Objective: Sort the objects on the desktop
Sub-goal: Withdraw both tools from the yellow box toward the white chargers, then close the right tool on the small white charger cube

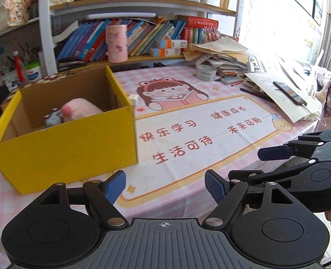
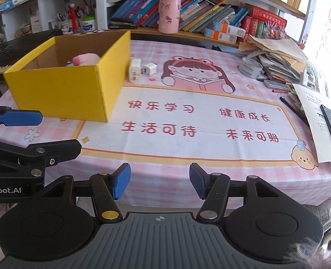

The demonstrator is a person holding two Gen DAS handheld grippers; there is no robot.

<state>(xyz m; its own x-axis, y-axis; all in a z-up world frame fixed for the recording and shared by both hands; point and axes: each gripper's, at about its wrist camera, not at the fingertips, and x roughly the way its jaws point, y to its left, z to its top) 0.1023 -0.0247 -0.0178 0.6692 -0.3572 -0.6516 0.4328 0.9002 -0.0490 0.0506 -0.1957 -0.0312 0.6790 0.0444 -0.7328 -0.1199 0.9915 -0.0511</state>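
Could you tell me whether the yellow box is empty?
Not empty: the open yellow box holds a pink plush toy and a small item beside it.

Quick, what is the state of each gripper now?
Left gripper: open, holding nothing.
Right gripper: open, holding nothing.

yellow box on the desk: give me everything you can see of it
The box is open-topped cardboard, yellow outside, plain brown inside, with no lid in view. It stands upright on the pink mat, at the desk's left-rear. Inside lie a pink plush and a small bluish item, partly hidden. Two white chargers stand beside its right wall; whether they touch it is unclear. Neither tool touches it.
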